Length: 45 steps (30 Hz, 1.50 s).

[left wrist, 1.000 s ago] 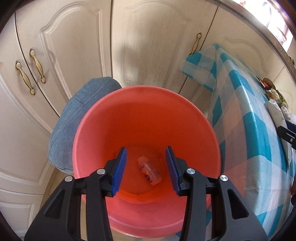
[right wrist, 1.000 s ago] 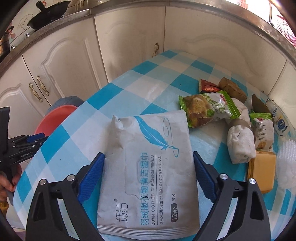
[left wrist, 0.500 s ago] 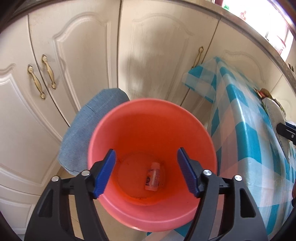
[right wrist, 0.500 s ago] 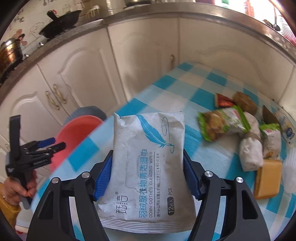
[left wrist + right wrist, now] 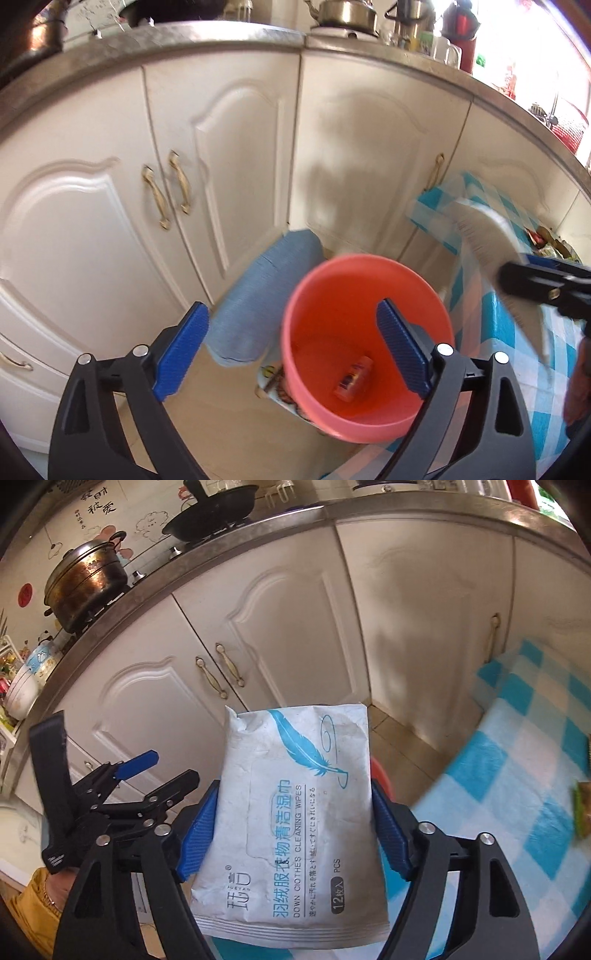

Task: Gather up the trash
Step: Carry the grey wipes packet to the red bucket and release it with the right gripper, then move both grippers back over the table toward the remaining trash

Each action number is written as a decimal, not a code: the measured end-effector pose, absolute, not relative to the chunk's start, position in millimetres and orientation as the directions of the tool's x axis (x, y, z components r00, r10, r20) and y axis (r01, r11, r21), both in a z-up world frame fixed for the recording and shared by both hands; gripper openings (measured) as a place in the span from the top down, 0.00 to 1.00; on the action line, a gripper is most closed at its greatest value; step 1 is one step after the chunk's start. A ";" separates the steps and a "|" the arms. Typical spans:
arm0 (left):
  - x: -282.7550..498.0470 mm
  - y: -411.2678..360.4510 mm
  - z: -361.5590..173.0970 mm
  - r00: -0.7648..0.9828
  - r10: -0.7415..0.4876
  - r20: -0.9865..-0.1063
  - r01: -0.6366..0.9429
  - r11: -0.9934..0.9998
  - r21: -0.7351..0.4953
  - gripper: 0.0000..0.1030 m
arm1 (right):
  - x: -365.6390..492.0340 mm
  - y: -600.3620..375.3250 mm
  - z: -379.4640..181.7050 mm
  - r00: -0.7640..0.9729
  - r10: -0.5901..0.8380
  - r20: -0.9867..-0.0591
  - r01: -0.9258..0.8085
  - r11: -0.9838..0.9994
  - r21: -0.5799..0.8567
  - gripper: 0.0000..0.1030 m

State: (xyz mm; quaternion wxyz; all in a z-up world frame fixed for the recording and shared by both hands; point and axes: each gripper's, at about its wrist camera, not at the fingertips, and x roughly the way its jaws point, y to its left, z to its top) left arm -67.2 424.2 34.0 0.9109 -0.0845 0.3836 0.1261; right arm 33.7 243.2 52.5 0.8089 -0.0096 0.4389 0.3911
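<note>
A pink bucket (image 5: 365, 343) stands on the floor beside the checked table; a small bottle (image 5: 352, 378) lies in its bottom. My left gripper (image 5: 291, 350) is open and empty, held high above the bucket's left side. My right gripper (image 5: 295, 834) is shut on a white wet-wipes pack (image 5: 295, 819) with a blue feather print, lifted off the table. The pack also shows in the left wrist view (image 5: 495, 258), blurred, above the bucket's right side. A sliver of the bucket's rim (image 5: 380, 775) shows behind the pack. The left gripper appears in the right wrist view (image 5: 162, 768).
White cabinet doors (image 5: 221, 166) with brass handles stand behind the bucket. A blue denim cushion (image 5: 258, 295) lies left of the bucket. The blue-checked table (image 5: 517, 757) carries a green snack wrapper (image 5: 581, 808) at the right edge. Pots sit on the counter (image 5: 85, 583).
My right gripper closed on the wipes pack, lifted it off the table and swung it left toward the bucket. My left gripper opened wider and rose away from the bucket.
</note>
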 end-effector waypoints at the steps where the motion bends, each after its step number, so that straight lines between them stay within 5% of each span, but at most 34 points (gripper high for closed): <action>1: -70.1 425.5 36.8 0.677 0.179 -0.714 -0.299 0.953 -0.044 0.07 | 35.2 246.3 50.2 0.299 0.628 -0.718 -0.639 0.691 0.338 0.21; 7: -81.8 426.0 45.6 0.687 0.223 -0.692 -0.306 0.952 0.003 0.07 | 36.1 230.4 49.0 0.327 0.652 -0.684 -0.562 0.716 0.414 0.12; 15: -83.7 415.0 55.9 0.724 0.161 -0.671 -0.270 0.961 -0.061 0.06 | 13.1 156.3 75.0 0.471 0.636 -0.612 -0.477 0.767 0.430 0.12; 33: -66.2 271.7 87.0 0.737 -0.245 -0.630 0.165 0.969 -0.183 0.06 | -98.8 -103.6 68.7 0.762 0.226 -0.608 0.034 0.922 0.385 0.12; 45: -10.7 162.1 76.9 0.635 -0.389 -0.667 0.416 0.900 -0.130 0.07 | -97.5 -163.7 58.8 0.776 0.256 -0.577 0.079 0.867 0.492 0.12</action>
